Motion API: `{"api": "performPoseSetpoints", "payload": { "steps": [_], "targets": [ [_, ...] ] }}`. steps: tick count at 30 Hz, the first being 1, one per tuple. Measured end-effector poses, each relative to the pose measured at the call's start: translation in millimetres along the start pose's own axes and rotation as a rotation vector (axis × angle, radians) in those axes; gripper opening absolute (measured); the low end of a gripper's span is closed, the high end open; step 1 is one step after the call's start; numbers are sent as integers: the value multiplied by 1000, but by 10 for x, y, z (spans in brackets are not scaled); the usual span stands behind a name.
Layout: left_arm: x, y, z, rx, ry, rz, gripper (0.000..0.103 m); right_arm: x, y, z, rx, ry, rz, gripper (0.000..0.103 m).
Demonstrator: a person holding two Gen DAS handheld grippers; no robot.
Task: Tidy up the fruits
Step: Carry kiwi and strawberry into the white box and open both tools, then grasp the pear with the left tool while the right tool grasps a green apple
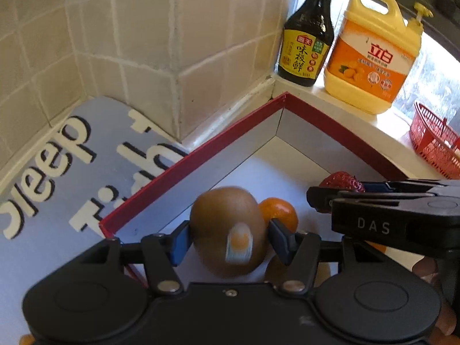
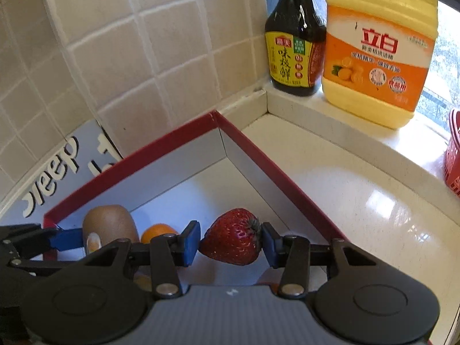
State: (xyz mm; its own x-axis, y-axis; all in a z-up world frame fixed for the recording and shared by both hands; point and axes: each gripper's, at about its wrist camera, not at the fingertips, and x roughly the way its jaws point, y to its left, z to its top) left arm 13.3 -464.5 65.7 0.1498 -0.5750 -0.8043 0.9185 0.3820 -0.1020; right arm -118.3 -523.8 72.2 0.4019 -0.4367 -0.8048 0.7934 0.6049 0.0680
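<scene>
While the kiwi (image 1: 228,231) sits clamped between the blue pads of the left gripper (image 1: 230,240) above the red-rimmed box (image 1: 201,155), the strawberry (image 2: 231,235) is pinched in the right gripper (image 2: 230,240) over the same box. An orange (image 1: 279,212) lies on the box floor just behind the kiwi. Only the left wrist view shows a sticker on the kiwi head-on and the red basket (image 1: 434,141) in full; the right view catches merely its edge. Both views show the soy sauce bottle (image 2: 293,43) and yellow detergent jug (image 2: 379,49) on the sill, and the blue mat (image 1: 72,172).
</scene>
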Motion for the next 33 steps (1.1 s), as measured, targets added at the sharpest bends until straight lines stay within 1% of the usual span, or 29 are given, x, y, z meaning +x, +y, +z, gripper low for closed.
{"api": "performPoseSetpoints", "payload": {
  "steps": [6,9,10,11,13,15,16,18,20,22,25,27,29,31,33],
  "targets": [
    [-1,-29,1,35,6,-4,70,29,-40,-7,23,20,16,48],
    [-40,-24,-8,45,1,-8,73,33,-47,-12,22,31,25,50],
    [-75,-14,-4,42,-7,-12,73,15,-58,-11,27,28,32,52],
    [-144,8,1,35,-21,-21,74,-20,-72,-4,39,24,43,52],
    [-371,88,34,5,-79,-48,76,-125,-74,28,38,7,50,52],
    [-720,232,87,-31,-158,-79,79,-318,-34,72,9,-37,41,52],
    [-910,311,93,-47,-197,-81,79,-426,-7,93,-8,-61,45,53],
    [-1346,477,69,-63,-274,-46,80,-678,64,136,-42,-105,73,54],
    [-1819,654,-1,-72,-344,22,80,-916,149,157,-77,-147,103,59],
    [-2248,817,-128,-85,-396,87,81,-1190,289,166,-119,-196,144,59],
    [-2785,1030,-371,-105,-441,183,81,-1533,549,135,-193,-246,221,59],
    [-3026,1162,-570,-124,-431,257,81,-1707,751,51,-255,-255,278,60],
    [-3169,1283,-788,-148,-418,313,81,-1813,939,-62,-317,-252,319,61],
    [-3206,1432,-1000,-191,-390,336,81,-1850,1136,-252,-384,-230,359,63],
    [-3130,1543,-1209,-231,-345,326,81,-1819,1324,-476,-453,-185,390,63]
  ]
}}
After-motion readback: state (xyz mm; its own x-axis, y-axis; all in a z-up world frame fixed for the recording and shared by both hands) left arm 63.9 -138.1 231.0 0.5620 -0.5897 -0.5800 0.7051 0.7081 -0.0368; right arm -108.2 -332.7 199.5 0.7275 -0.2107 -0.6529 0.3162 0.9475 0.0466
